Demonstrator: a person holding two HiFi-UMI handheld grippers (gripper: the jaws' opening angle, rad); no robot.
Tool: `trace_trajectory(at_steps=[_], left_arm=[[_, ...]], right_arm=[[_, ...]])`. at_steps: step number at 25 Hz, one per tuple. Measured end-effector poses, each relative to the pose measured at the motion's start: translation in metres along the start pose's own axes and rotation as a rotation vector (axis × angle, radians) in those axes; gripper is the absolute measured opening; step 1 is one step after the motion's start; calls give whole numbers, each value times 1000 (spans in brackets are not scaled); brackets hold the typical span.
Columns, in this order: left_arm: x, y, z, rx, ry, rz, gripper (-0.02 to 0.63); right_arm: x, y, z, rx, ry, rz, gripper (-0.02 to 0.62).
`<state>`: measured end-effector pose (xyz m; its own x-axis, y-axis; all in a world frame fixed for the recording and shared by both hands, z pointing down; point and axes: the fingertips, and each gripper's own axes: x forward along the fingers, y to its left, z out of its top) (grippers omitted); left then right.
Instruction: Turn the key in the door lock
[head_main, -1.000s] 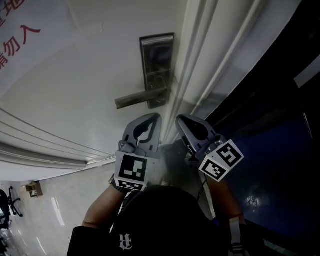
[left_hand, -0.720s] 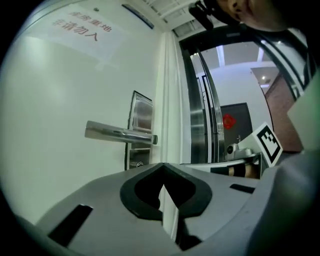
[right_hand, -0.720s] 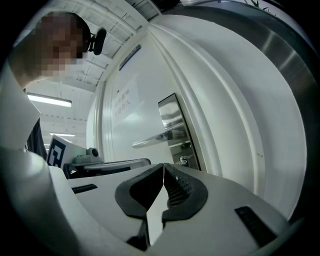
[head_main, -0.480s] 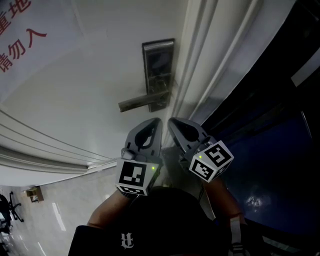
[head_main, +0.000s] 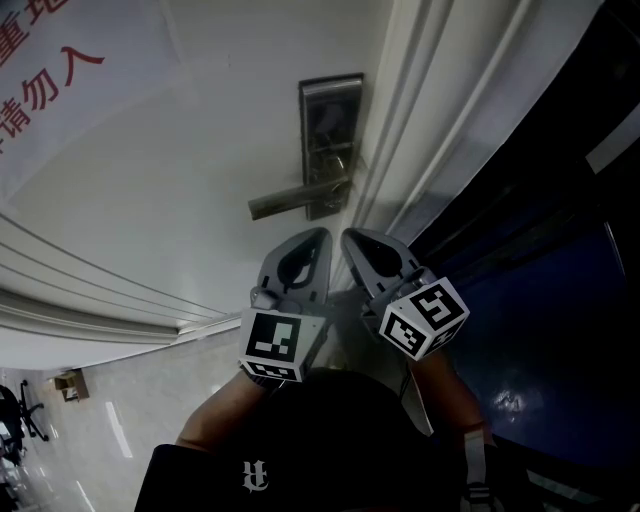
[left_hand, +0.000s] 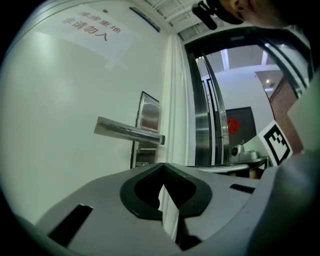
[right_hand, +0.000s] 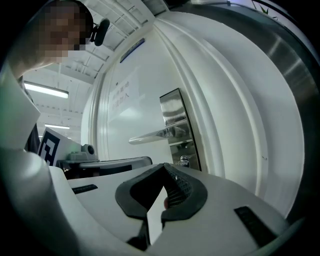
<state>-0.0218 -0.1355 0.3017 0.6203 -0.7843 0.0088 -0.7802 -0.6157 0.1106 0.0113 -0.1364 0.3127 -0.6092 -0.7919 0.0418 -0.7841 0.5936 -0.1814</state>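
Observation:
A steel lock plate (head_main: 330, 130) sits on the white door (head_main: 180, 180), with a lever handle (head_main: 295, 201) that juts left. Below the lever is the lock cylinder (right_hand: 184, 160), also in the left gripper view as the lock cylinder (left_hand: 145, 163); I cannot make out a key. My left gripper (head_main: 318, 236) and right gripper (head_main: 350, 238) hang side by side just short of the plate, touching nothing. The left gripper (left_hand: 162, 166) is shut with nothing in it. The right gripper (right_hand: 164, 166) has its jaws together at the tips, with nothing between them.
A paper notice (head_main: 50, 60) with red characters is taped to the door's upper left. The white door frame (head_main: 420, 120) runs along the lock's right, with dark glass (head_main: 560, 260) beyond. A tiled floor (head_main: 90, 420) and an office chair (head_main: 15, 415) show at lower left.
The right gripper has drawn a little closer to the left one, and both marker cubes have rolled slightly. Both stay just short of the handle, jaws unchanged.

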Motion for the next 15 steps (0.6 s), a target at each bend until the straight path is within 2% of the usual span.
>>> trace_trajectory(at_steps=[15], left_arm=[[6, 2, -1, -5, 4, -4, 6]], right_arm=[[6, -4, 1, 4, 8, 1, 14]])
